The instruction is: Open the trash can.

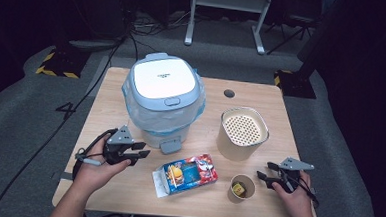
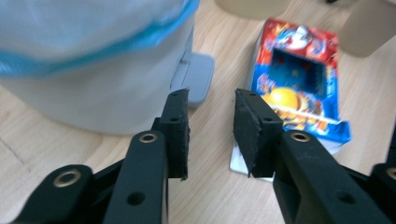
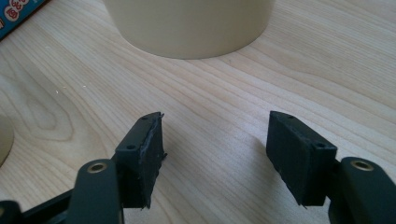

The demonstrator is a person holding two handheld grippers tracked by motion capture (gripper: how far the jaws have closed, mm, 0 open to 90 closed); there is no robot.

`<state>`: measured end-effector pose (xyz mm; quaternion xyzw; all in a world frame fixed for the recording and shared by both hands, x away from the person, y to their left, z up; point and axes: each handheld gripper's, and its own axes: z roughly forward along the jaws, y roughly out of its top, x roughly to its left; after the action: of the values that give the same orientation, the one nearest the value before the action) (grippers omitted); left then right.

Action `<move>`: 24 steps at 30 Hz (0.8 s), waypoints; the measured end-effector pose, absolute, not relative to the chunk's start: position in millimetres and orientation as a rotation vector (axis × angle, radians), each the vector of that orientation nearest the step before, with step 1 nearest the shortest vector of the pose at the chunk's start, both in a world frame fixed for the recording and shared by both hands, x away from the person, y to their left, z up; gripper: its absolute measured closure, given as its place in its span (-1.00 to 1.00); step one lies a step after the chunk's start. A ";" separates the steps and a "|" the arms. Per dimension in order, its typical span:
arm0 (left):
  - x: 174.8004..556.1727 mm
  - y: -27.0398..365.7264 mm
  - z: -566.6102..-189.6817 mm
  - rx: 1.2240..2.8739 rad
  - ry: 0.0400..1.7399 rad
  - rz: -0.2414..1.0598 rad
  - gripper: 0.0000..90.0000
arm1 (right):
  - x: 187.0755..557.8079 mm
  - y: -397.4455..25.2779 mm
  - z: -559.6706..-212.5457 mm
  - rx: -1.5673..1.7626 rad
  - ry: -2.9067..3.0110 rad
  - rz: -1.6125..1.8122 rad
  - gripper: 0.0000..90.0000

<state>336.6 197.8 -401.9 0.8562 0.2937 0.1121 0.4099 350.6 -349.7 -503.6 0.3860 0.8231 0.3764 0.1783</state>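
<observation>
So the wooden counter (image 1: 126,195) has a white bin with a blue-grey lid (image 1: 162,99) at the back left, lined with a thin plastic bag, and a grey pedal (image 1: 170,146) sticks out at its base. The left gripper (image 1: 141,153) sits just left of that pedal, held in the person's left hand (image 1: 95,171), jaws a bit apart with nothing between them; its own view shows the colourful carton (image 2: 299,74) lying flat just past the jaws. Right of the bin there's a beige tub with a perforated insert (image 1: 243,132), and near its front a small paper cup (image 1: 242,187) with something yellow inside. The right gripper (image 1: 265,173) rests just beside that cup, jaws wide apart over bare wood, empty.
</observation>
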 end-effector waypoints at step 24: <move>352.1 191.8 -329.2 1.958 0.501 0.205 1.00 | 350.7 -349.8 -503.6 1.092 2.328 1.065 -0.18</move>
<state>352.1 191.8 -329.2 0.8191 0.2097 0.0859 0.5270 350.7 -349.8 -503.6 0.3860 0.8231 0.3765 0.1781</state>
